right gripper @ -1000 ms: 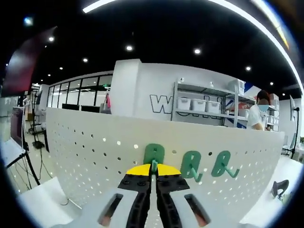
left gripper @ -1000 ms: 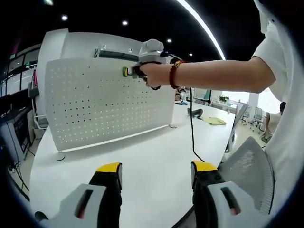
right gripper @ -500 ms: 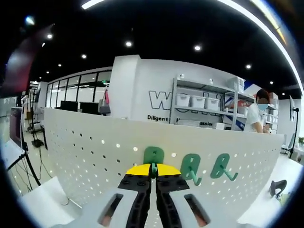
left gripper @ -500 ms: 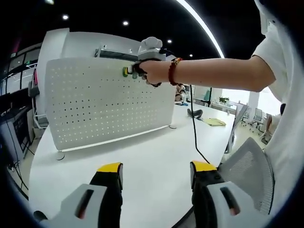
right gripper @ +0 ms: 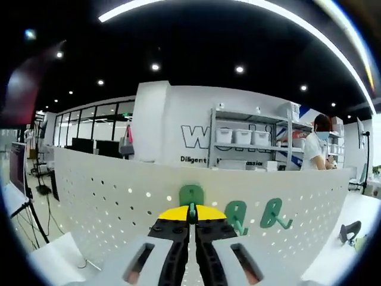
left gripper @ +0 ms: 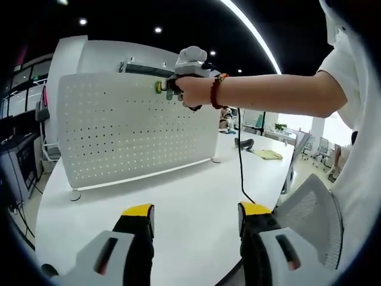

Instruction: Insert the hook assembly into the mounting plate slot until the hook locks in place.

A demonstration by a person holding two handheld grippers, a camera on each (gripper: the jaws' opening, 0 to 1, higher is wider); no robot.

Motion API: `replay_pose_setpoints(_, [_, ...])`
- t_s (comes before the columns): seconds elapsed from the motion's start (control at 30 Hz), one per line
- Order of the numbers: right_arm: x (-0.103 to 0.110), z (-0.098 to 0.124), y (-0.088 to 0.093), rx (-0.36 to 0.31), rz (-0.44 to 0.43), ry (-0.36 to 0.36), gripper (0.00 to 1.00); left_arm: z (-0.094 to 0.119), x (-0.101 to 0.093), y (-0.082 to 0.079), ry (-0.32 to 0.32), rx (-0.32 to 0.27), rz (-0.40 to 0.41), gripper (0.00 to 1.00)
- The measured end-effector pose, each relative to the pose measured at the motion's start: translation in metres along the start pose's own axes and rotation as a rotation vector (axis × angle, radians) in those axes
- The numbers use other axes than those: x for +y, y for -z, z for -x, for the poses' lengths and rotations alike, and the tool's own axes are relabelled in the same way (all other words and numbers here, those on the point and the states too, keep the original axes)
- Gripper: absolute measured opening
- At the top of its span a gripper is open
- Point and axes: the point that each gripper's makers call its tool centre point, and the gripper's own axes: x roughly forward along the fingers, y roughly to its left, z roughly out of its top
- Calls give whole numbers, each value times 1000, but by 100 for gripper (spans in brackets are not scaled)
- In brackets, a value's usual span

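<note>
Hook assembly: green, pinched in R gripper, fingers clamped on its stem, yellow tips meeting w/ only the hook between. Backplate of hook sits flat vs pegboard (the mounting plate), near top edge.

Change vs 0.5–1 s ago: in right gripper view the board's top edge has dropped lower rel. to the hook, shelving behind shows more; in left gripper view the R gripper + hand have risen slightly along the board top. Reads as the hook being lifted/seated at the top row; prob mid-insertion, lock not confirmable from here.

Outward: two more green hooks already hung just right of it.

L gripper: fingers spread apart, empty, hovering over white counter, well apart from board. Person by shelves in far bg.
</note>
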Motion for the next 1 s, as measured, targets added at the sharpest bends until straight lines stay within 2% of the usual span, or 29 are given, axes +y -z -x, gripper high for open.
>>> replay_pose_setpoints(0.2, [-1, -2, 10, 7, -10, 23, 0, 4, 4, 1, -14, 0, 5, 59])
replay_pose_setpoints(0.3, [0, -4, 11, 2, -45, 21, 0, 5, 5, 2, -17, -1, 10, 59])
replay_pose_setpoints(0.37, [0, -7, 11, 8, -13, 26, 0, 6, 6, 3, -21, 1, 9, 59])
replay_pose_setpoints(0.43, [-1, -9, 12, 13, -43, 22, 1, 6, 7, 2, -23, -3, 9, 59])
replay_pose_setpoints(0.5, [0, -9, 14, 17, -35, 23, 1, 5, 7, 2, -23, -4, 16, 59])
replay_pose_setpoints(0.53, [1, -9, 15, 13, -15, 21, 1, 5, 7, 2, -23, -3, 14, 59])
replay_pose_setpoints(0.67, [0, -7, 15, 9, -31, 6, 1, 3, 6, 1, -19, -5, 15, 59])
replay_pose_setpoints(1.0, [1, -1, 25, 62, -22, -51, 5, 2, 6, 1, -12, 0, 6, 58])
